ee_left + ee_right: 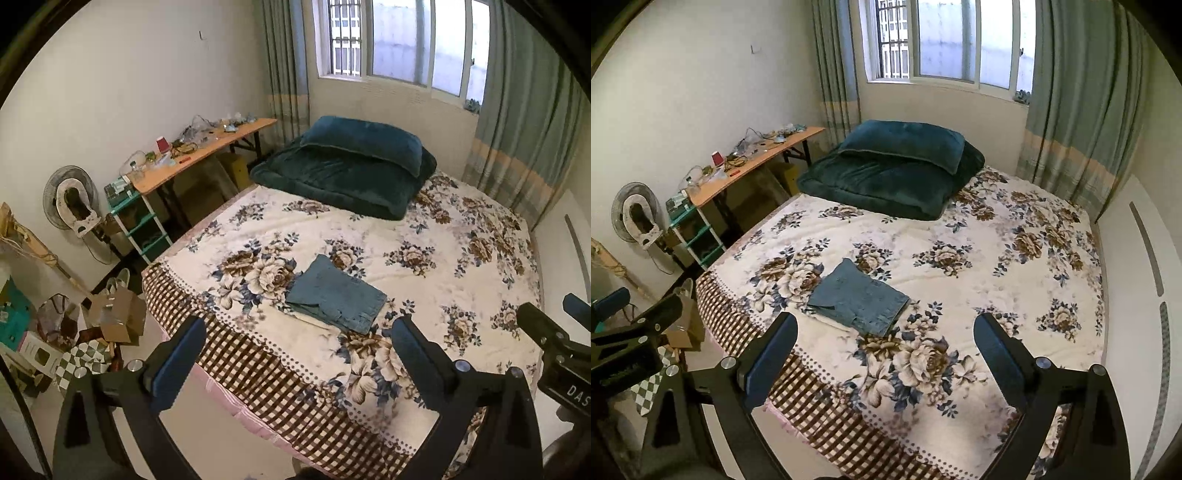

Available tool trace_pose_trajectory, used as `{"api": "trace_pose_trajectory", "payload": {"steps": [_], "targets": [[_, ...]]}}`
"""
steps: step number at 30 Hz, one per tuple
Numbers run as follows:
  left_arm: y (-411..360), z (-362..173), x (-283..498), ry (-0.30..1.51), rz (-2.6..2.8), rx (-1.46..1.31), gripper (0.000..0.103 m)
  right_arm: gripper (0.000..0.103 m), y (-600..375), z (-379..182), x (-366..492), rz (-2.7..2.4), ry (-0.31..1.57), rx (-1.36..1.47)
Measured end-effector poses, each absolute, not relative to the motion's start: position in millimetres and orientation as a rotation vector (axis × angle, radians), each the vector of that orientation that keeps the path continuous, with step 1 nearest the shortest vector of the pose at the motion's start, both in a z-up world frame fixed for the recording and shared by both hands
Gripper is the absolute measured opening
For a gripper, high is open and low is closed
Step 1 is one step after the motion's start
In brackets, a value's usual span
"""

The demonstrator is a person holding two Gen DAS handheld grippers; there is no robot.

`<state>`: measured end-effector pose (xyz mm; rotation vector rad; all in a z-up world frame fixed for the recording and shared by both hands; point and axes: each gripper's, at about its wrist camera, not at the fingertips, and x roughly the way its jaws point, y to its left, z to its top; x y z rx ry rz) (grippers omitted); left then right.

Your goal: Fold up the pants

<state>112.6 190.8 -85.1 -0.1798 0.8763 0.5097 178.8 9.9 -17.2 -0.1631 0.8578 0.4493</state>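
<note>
Here the pants (334,295), blue denim folded into a flat rectangle, lie on the floral quilted bedspread (424,236) near its checked edge, both the left gripper (295,354) and right gripper (886,350) wide, empty, labelled "DAS".

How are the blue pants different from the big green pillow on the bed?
The pants are faded blue denim; the pillow is dark teal and plush. The pants lie flat and thin, the pillow is puffy. The pants sit near the foot of the bed, the pillow by the window atop a blanket. Both are untouched.
</note>
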Motion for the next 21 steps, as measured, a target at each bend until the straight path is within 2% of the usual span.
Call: {"api": "trace_pose_trajectory", "payload": {"steps": [12, 21], "targets": [[203.3, -102.1, 139.7, 0.936, 0.520, -0.186, 0.103, 0.098, 29.8, -55.9, 226.5, 0.413, 0.938, -0.183], [206.1, -107.7, 140.1, 0.956, 0.513, -0.198, 0.103, 0.098, 30.2, -67.8, 224.5, 0.416, 0.955, -0.188]]}}
